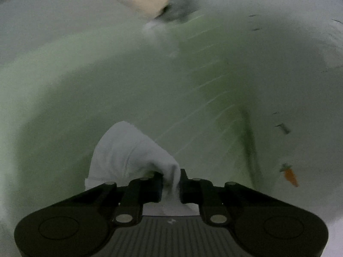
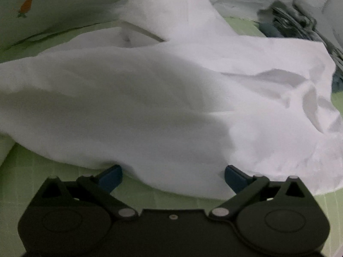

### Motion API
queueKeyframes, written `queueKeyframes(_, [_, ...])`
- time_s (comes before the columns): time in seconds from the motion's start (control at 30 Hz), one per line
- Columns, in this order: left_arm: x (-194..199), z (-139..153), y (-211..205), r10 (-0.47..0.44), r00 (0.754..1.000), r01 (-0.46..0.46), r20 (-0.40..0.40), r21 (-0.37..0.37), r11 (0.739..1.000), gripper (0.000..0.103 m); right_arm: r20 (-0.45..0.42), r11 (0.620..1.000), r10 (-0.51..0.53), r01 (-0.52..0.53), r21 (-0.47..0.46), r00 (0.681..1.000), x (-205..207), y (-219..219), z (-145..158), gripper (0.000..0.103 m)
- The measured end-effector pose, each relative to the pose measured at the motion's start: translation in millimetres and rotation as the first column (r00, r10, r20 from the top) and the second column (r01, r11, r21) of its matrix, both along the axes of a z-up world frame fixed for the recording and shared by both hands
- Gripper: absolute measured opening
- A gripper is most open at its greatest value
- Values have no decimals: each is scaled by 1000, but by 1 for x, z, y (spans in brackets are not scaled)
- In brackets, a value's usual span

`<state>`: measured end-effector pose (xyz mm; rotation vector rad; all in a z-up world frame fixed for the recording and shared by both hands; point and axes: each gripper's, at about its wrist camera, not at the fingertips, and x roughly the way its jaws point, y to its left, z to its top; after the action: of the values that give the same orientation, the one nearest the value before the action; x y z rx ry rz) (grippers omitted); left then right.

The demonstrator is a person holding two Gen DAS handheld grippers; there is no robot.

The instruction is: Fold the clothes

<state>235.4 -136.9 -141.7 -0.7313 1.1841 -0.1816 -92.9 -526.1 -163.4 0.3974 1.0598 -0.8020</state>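
Nearest us, our left gripper is clamped on a bunched corner of the white cotton garment. Our right gripper has its blue-padded fingers spread wide, holding nothing, at the near hem of that garment, which lies rumpled on the pale green checked sheet. We judge the folding unfinished. Farther off lies a grey-blue heap of cloth.

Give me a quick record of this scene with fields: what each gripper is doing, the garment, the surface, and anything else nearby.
left gripper: shut on a pinch of white garment
right gripper: open, fingers either side of the garment's near edge
garment: white, crumpled, spread on the sheet
surface: green checked sheet with carrot print
nearby: grey-blue clothes pile, far right
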Motion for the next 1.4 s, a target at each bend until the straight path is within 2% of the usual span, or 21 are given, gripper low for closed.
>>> queueKeyframes(0.1, [19, 34, -10, -28, 993, 30, 113, -14, 999, 13, -16, 999, 41, -41, -17, 999, 12, 3, 2, 103])
queueKeyframes(0.17, [29, 62, -16, -47, 975, 53, 215, -24, 998, 13, -23, 997, 76, -77, -22, 997, 16, 8, 3, 103])
queueKeyframes(0.23, [20, 96, -21, -99, 932, 98, 349, 21, 995, 13, -26, 994, 108, -109, -25, 994, 17, 13, 4, 103])
queueKeyframes(0.3, [10, 130, -25, -152, 869, 136, 472, 68, 988, 13, -24, 992, 125, -125, -21, 992, 14, 19, 4, 103])
queueKeyframes(0.37, [-10, 143, -12, -152, 835, 176, 528, 4, 984, 13, -30, 992, 128, -128, -13, 991, 8, 22, 3, 103])
queueKeyframes(0.4, [-25, 145, -1, -149, 832, 175, 534, 2, 984, 13, -34, 992, 128, -129, -8, 991, 5, 23, 2, 103])
queueKeyframes(0.43, [-40, 146, 10, -147, 829, 173, 539, 2, 985, 13, -38, 992, 129, -129, -4, 991, 2, 24, 1, 103])
queueKeyframes(0.5, [-70, 140, 29, -157, 824, 147, 544, 63, 987, 13, -39, 991, 134, -134, 1, 990, -5, 27, 0, 103])
queueKeyframes(0.53, [-87, 131, 50, -157, 831, 132, 534, 84, 988, 13, -38, 990, 138, -138, 3, 990, -8, 28, 0, 103])
queueKeyframes(0.63, [-130, 103, 85, -101, 892, 72, 440, 83, 994, 13, -37, 989, 147, -147, 7, 988, -18, 29, 0, 103])
queueKeyframes(0.73, [-173, 75, 120, -41, 939, 11, 340, 89, 996, 13, -25, 989, 149, -148, 18, 989, -26, 34, 0, 103])
queueKeyframes(0.8, [-202, 56, 143, 2, 962, -29, 272, 97, 995, 13, -16, 988, 150, -150, 25, 989, -31, 37, 0, 103])
queueKeyframes(0.9, [-238, 24, 153, 36, 985, -60, 167, 142, 988, 13, 1, 988, 148, -148, 42, 989, -39, 41, -1, 103])
queueKeyframes(1.03, [-265, -15, 155, 64, 998, -66, 15, 153, 986, 13, 39, 986, 137, -140, 89, 990, -52, 44, -3, 103])
queueKeyframes(1.17, [-274, -28, 147, 36, 999, -33, -15, 193, 981, 14, 73, 985, 126, -133, 110, 989, -69, 40, 0, 103])
queueKeyframes(1.3, [-269, -25, 139, 51, 998, -44, -24, 227, 973, 15, 147, 989, 2, -24, 148, 989, -97, 16, 3, 103])
queueKeyframes(1.4, [-269, -24, 132, 59, 998, -51, -21, 257, 965, 16, 208, 977, -163, 128, 172, 964, -129, -13, 6, 103])
